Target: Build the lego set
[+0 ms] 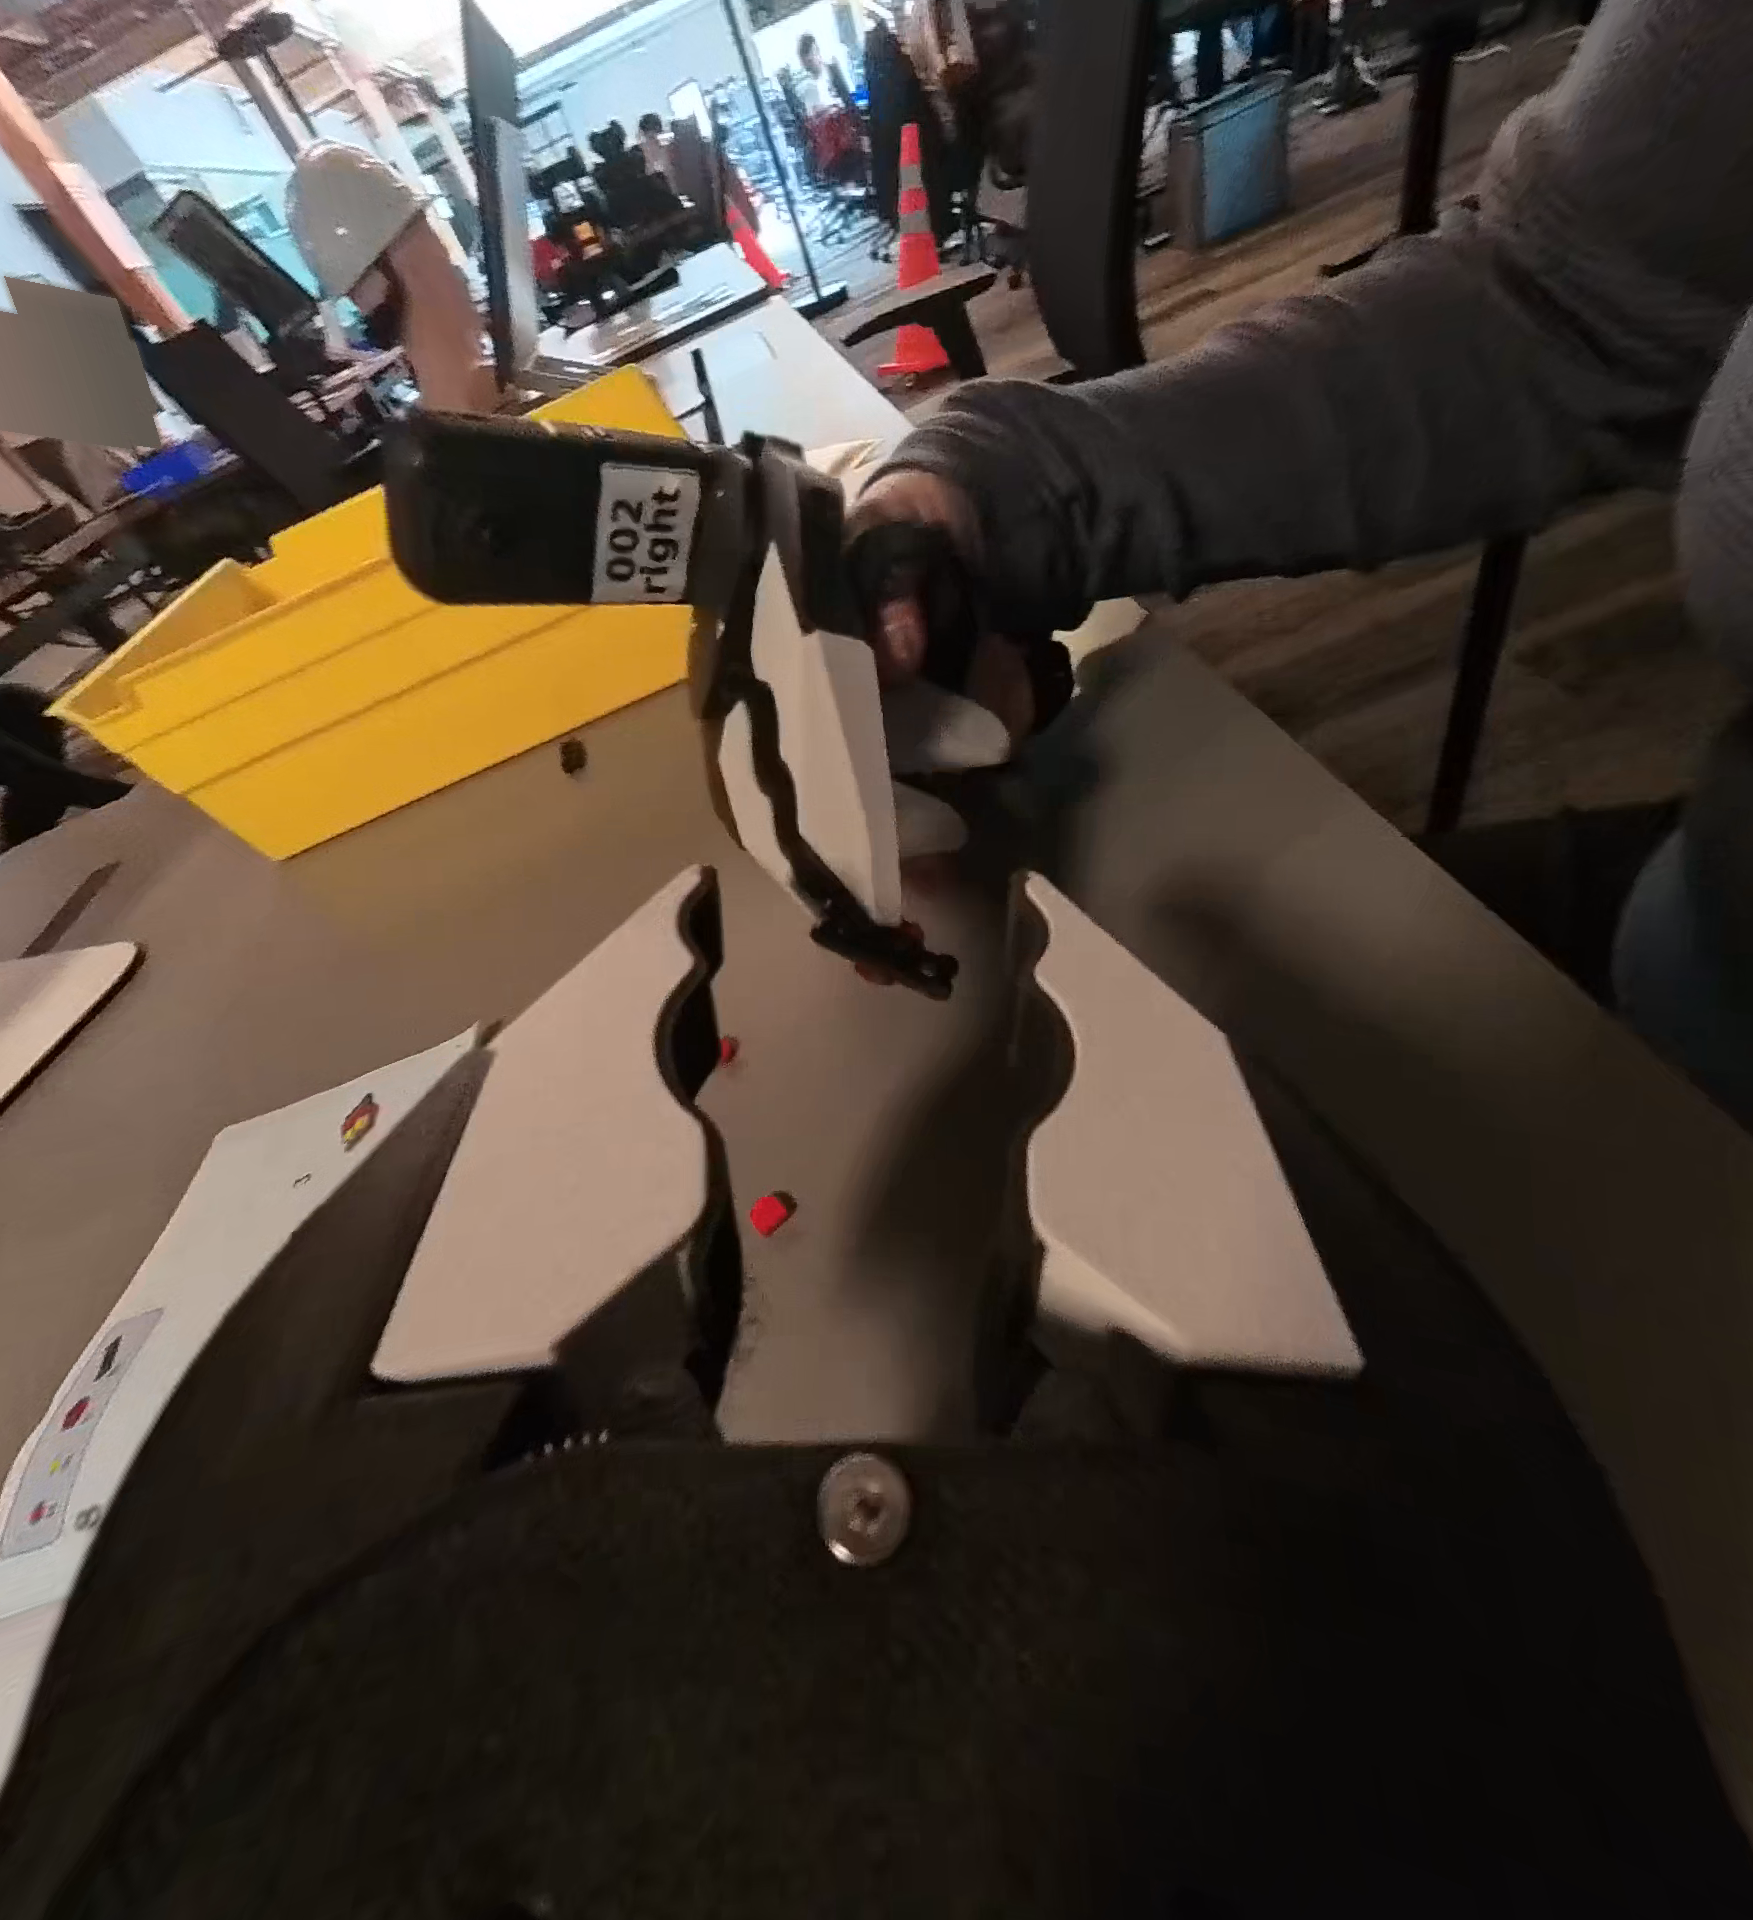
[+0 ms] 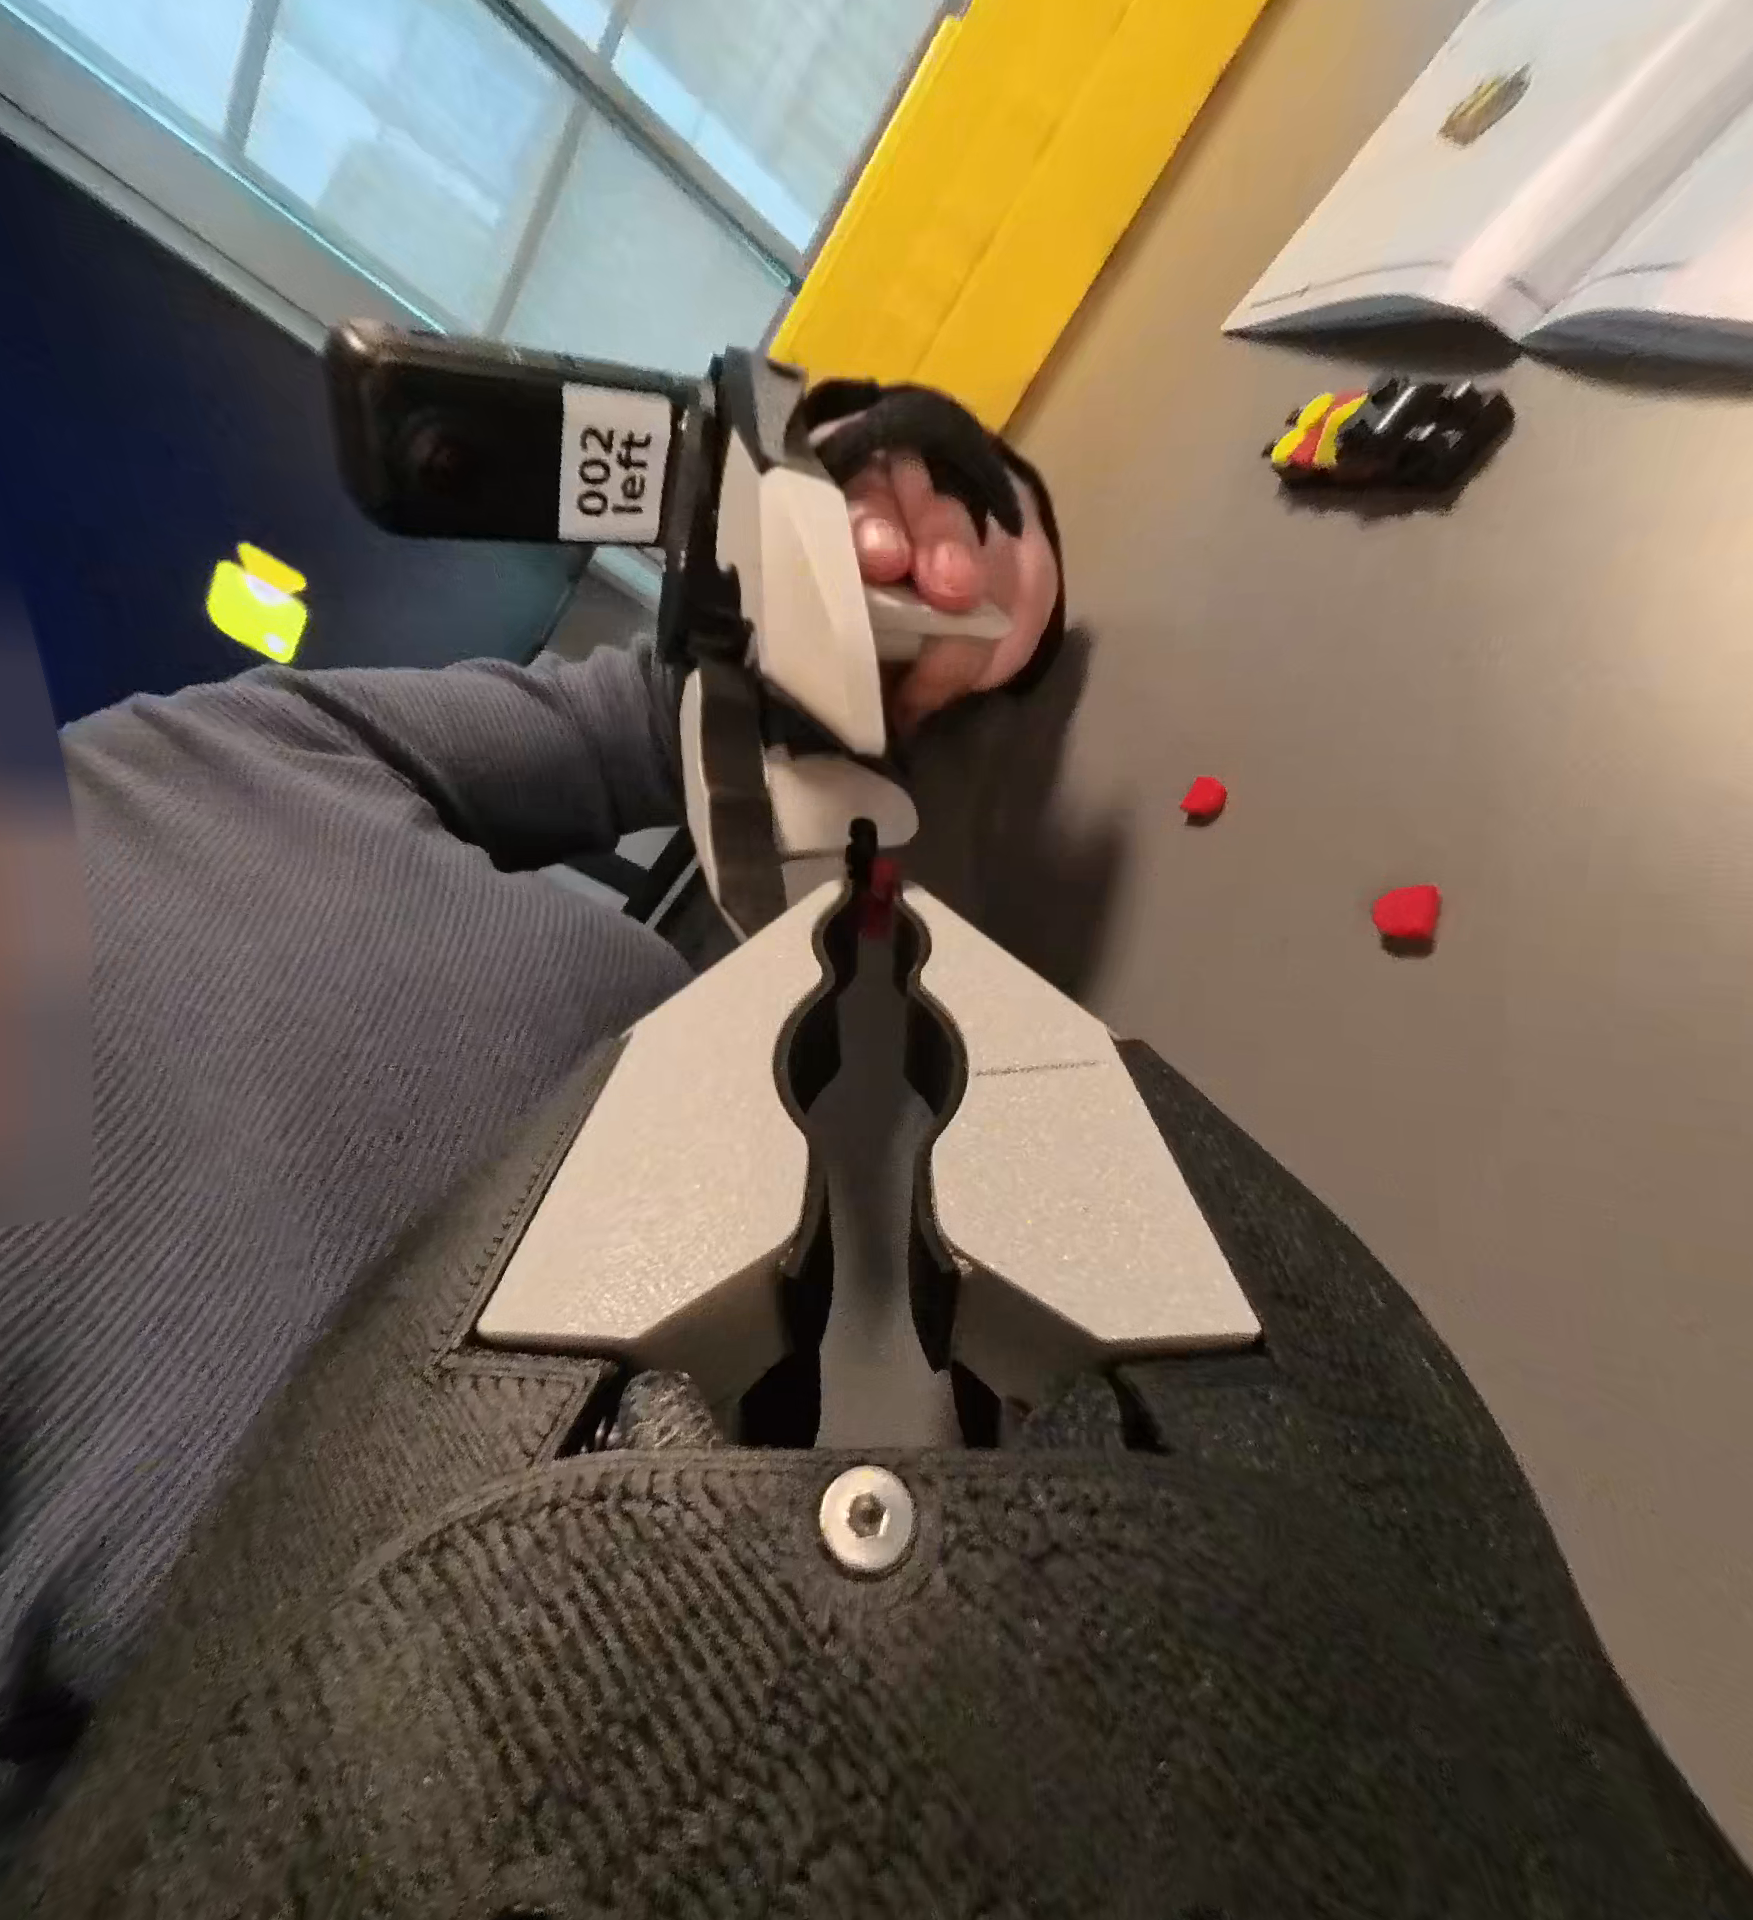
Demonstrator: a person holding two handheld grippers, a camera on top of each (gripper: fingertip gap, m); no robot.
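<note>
My right gripper (image 2: 872, 906) is shut on a thin black Lego piece with red parts (image 2: 877, 883) and holds it above the grey table. In the left wrist view that gripper (image 1: 877, 935) points down with the black piece (image 1: 887, 954) at its tips. My left gripper (image 1: 867, 883) is open and empty, its fingers on either side of that piece, a little nearer to me. Two small red bricks (image 1: 773, 1210) (image 1: 730, 1049) lie on the table between the left fingers; they also show in the right wrist view (image 2: 1407, 914) (image 2: 1204, 798). A black, red and yellow assembly (image 2: 1391, 431) sits farther off.
A yellow bin (image 1: 384, 665) stands at the back of the table. An open instruction booklet (image 2: 1578, 208) lies beside the assembly, and shows at the left (image 1: 280, 1195). A white flat board (image 1: 10, 1018) lies at the far left. A person's sleeve (image 1: 1371, 416) reaches in from the right.
</note>
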